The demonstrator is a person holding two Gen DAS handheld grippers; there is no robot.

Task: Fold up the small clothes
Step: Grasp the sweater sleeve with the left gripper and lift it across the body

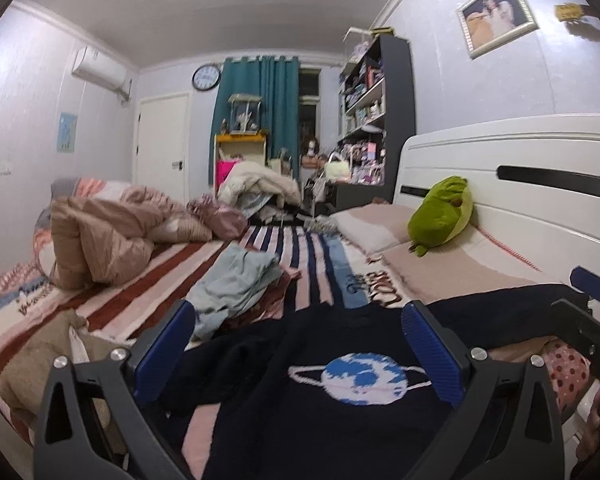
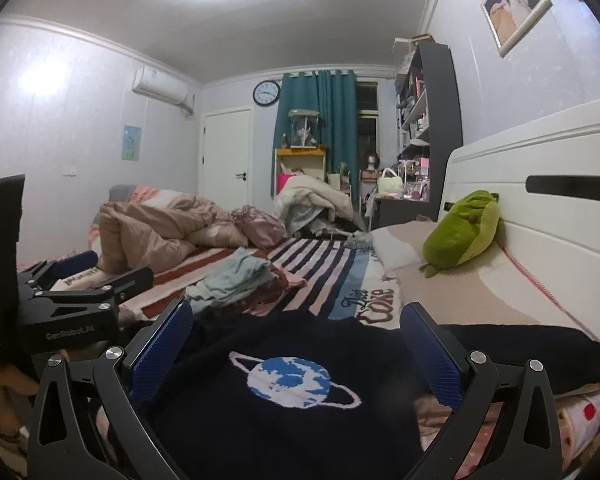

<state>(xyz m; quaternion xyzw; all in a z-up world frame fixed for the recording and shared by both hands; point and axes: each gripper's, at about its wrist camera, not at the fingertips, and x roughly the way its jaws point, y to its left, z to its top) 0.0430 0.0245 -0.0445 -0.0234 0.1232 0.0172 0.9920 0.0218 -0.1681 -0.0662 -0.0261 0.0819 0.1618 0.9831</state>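
A small dark navy sweater [image 1: 300, 420] with a blue and white planet design [image 1: 358, 378] lies spread on the striped bed, one sleeve stretched right toward the pillows. My left gripper [image 1: 300, 320] hovers just above it, blue-padded fingers [image 1: 432, 344] wide apart and open, nothing between them. In the right wrist view the same sweater [image 2: 284, 420] and planet design [image 2: 290, 380] lie under my right gripper [image 2: 298, 320], also open and empty. The left gripper's body [image 2: 64, 304] shows at the left edge of that view; the right gripper's fingers [image 1: 592, 280] show at the right edge of the left view.
A loose pile of pale blue and pink clothes [image 1: 236, 284] lies on the striped sheet [image 1: 300, 252] beyond the sweater. A crumpled beige quilt [image 1: 112, 236] fills the left side. Pillows and a green plush toy [image 1: 440, 212] rest against the white headboard [image 1: 520, 180].
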